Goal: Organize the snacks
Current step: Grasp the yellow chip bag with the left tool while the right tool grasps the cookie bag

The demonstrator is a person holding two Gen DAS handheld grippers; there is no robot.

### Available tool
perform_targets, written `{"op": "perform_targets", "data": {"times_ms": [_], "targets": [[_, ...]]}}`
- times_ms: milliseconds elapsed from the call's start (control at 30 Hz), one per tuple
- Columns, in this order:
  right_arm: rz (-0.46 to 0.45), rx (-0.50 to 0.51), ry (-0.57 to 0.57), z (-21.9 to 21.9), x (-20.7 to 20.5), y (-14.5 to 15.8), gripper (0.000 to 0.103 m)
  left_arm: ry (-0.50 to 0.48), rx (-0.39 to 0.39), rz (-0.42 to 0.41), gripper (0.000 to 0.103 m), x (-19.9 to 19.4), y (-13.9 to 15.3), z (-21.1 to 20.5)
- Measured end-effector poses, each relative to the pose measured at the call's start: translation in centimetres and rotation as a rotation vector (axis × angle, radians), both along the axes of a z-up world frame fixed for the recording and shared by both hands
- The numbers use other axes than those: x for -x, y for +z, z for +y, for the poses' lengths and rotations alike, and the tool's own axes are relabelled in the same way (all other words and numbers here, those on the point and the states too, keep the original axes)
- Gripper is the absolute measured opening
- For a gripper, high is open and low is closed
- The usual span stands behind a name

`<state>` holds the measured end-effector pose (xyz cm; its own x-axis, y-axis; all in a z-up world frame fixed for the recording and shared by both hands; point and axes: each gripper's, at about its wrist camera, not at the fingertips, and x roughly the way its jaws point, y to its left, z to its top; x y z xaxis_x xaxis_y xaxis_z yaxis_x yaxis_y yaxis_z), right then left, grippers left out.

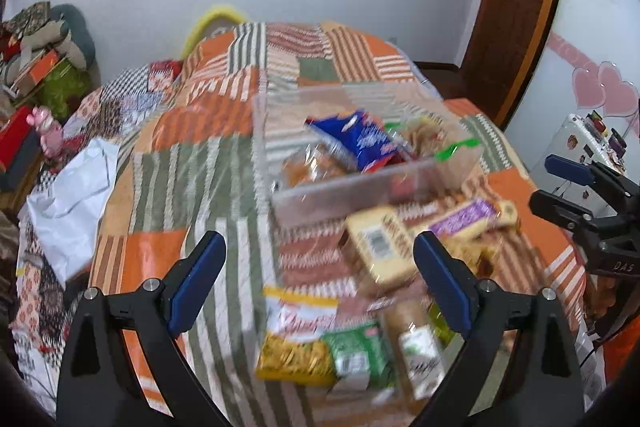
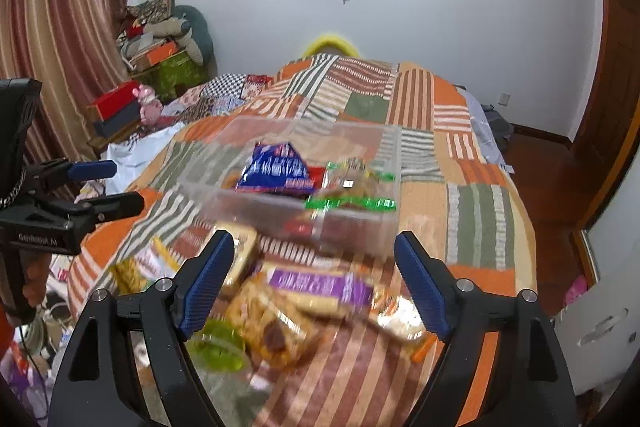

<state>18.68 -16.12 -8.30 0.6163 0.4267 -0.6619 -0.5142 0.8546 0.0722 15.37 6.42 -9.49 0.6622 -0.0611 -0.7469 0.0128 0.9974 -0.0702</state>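
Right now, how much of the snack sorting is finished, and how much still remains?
Done: the clear bin already holds a blue packet, a green-edged pack and others.
In hand: nothing. The left gripper and the right gripper are both open and empty above the pile.
Left: several snacks lie loose on the bedspread, such as the purple-label pack, the yellow packet and the green packet.

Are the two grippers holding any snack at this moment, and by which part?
Nothing is held. The left gripper and right gripper are open and empty above the snacks.
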Motion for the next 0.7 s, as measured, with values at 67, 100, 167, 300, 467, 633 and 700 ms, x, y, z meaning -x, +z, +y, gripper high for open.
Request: {"op": "perform_targets", "data": {"times_ms": [67, 100, 167, 300, 467, 633, 700], "targets": [[0.02, 0.004, -0.001, 0.0, 0.4, -0.8, 0.081, 0.014, 0.002, 0.018, 0.096, 0.6, -0.9, 0.6], [0.028, 0.006, 0.0, -0.1, 0.6, -1.1, 0.081, 0.027, 0.001, 0.034, 0.096, 0.9, -1.6, 1.0], [0.049, 0.02, -0.002, -0.1, 0.7, -2.1, 0.081, 0.04, -0.002, 0.055, 0.096, 1.5, -2.6, 1.5], [0.093, 0.049, -0.006, -0.2, 0.4, -3.9, 0.081, 0.068, 0.001, 0.098, 0.096, 2.1, -5.0, 2.7], [0.153, 0.06, -0.002, 0.2, 0.7, -5.9, 0.081, 0.078, -0.006, 0.128, 0.087, 2.5, -7.1, 3.3], [0.192, 0.056, 0.014, 0.9, 0.7, -7.0, 0.081, 0.045, -0.001, 0.17, 0.072, 2.2, -8.7, 2.8], [0.199, 0.053, 0.018, 1.1, 0.7, -7.2, 0.079, 0.039, 0.001, 0.167, 0.072, 2.2, -9.1, 2.5]]}}
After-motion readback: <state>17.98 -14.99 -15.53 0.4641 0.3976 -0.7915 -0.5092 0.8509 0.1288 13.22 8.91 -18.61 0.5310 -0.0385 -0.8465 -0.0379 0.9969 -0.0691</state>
